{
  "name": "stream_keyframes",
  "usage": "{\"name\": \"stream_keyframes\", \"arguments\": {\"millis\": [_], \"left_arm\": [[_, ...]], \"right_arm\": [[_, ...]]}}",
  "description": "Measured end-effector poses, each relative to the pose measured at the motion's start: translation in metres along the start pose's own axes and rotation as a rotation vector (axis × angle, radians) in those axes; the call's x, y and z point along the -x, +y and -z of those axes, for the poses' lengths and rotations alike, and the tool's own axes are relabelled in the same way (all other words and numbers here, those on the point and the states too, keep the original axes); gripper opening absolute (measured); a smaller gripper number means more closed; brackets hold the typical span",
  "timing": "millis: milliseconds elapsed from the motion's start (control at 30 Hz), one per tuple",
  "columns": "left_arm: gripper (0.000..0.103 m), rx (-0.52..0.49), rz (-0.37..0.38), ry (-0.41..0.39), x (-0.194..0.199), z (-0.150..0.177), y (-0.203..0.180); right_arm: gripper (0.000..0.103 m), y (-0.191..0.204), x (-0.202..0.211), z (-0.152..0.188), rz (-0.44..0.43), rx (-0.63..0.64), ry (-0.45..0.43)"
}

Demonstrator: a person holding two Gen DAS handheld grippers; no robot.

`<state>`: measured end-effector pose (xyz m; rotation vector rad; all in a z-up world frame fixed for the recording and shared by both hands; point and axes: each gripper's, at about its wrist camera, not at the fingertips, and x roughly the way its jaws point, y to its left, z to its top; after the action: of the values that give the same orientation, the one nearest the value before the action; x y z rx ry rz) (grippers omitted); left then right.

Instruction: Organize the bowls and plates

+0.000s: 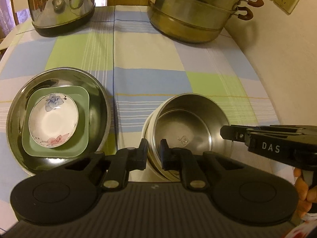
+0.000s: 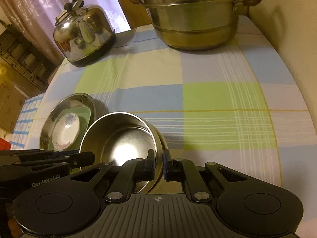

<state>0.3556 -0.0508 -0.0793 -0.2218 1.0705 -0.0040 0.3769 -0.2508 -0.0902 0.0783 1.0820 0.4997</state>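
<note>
Clamping both grippers, left (image 1: 154,151) and right (image 2: 158,161), on the round steel bowl's (image 1: 190,123) rim, lower centre, you are risking an uneven lift tipping it.

steamer pot (image 1: 194,10) top cropped, kettle (image 1: 61,4) handle cropped

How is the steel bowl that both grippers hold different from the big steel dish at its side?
The steel bowl is deep with steep walls; the steel dish is wide and shallow. The bowl is empty inside; the dish holds a green square plate with a flowered saucer. Both are shiny metal.
</note>
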Motion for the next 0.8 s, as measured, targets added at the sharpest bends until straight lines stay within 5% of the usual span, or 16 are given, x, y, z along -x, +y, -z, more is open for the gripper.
{"name": "stream_keyframes", "arguments": {"millis": [167,333,667,800], "left_arm": [[0.024,-0.004,-0.023,0.003,-0.002,0.001,0.001],[0.030,0.005,-0.036,0.016,-0.011,0.001,0.004],[0.031,0.016,-0.051,0.034,-0.029,0.001,0.000],[0.021,0.015,-0.054,0.026,-0.029,-0.001,-0.001]], "right_arm": [[0.010,-0.001,-0.002,-0.003,-0.002,0.005,0.005],[0.036,-0.004,-0.010,-0.004,0.026,0.020,0.006],[0.036,-0.008,-0.030,-0.004,0.041,0.001,0.035],[0.021,-0.006,-0.033,-0.006,0.040,-0.001,0.046]]}}
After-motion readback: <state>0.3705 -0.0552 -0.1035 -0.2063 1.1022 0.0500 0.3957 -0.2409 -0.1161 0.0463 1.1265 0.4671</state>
